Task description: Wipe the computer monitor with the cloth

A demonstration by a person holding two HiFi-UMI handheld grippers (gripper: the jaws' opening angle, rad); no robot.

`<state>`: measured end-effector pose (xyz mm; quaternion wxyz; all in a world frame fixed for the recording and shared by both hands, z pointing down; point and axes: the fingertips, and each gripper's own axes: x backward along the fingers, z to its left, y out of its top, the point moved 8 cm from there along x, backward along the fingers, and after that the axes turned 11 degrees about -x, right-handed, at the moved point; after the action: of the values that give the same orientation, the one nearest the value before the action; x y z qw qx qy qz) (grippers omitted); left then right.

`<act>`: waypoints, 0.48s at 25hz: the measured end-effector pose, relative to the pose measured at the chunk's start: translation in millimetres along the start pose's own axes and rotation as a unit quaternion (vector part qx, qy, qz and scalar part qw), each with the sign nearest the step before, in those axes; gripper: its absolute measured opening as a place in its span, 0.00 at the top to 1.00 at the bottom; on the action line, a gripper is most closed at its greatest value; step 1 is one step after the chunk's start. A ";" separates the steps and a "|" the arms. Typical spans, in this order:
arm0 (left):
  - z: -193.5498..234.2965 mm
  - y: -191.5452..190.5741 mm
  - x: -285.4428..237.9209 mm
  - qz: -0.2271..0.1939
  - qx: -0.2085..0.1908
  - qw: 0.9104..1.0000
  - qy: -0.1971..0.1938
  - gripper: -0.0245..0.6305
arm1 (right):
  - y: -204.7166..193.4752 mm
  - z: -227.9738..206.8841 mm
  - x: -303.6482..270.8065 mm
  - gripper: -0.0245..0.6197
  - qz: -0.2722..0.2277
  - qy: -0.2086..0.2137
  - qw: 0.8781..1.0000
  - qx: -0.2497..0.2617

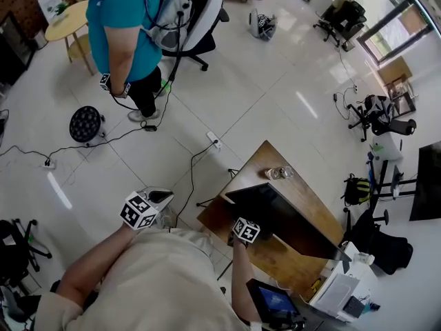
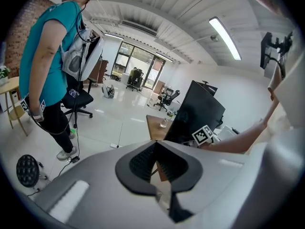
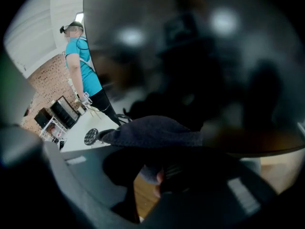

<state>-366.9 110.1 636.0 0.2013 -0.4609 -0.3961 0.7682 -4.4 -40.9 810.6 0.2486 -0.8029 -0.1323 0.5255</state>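
- The right gripper (image 1: 251, 233) has its jaws clamped on the dark cloth (image 3: 153, 131), which is pressed against the monitor (image 3: 190, 56) just ahead of them.
- The left gripper (image 2: 155, 149) has its jaws closed on nothing.
- Wiping seems to be under way, but I cannot tell how much of the screen is done.

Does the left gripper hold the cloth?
No, the left gripper has nothing between its jaws; the cloth is clamped in the right gripper.
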 end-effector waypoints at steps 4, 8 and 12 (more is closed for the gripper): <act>6.3 -1.7 10.1 -0.003 -0.002 1.000 0.007 0.96 | 1.1 10.6 -8.0 0.83 -0.003 0.006 1.000 -0.006; 10.5 -4.5 19.6 -0.007 0.002 1.000 0.016 0.96 | 4.4 19.0 -11.8 0.83 -0.003 0.009 1.000 -0.014; 12.6 -11.9 24.1 -0.010 0.008 1.000 0.023 0.96 | 4.2 23.1 -17.0 0.84 0.000 0.014 1.000 -0.017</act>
<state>-390.4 128.2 635.5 0.2221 -0.4731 -0.3900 0.7581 -32.6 -46.4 814.0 0.2361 -0.8142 -0.1377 0.5122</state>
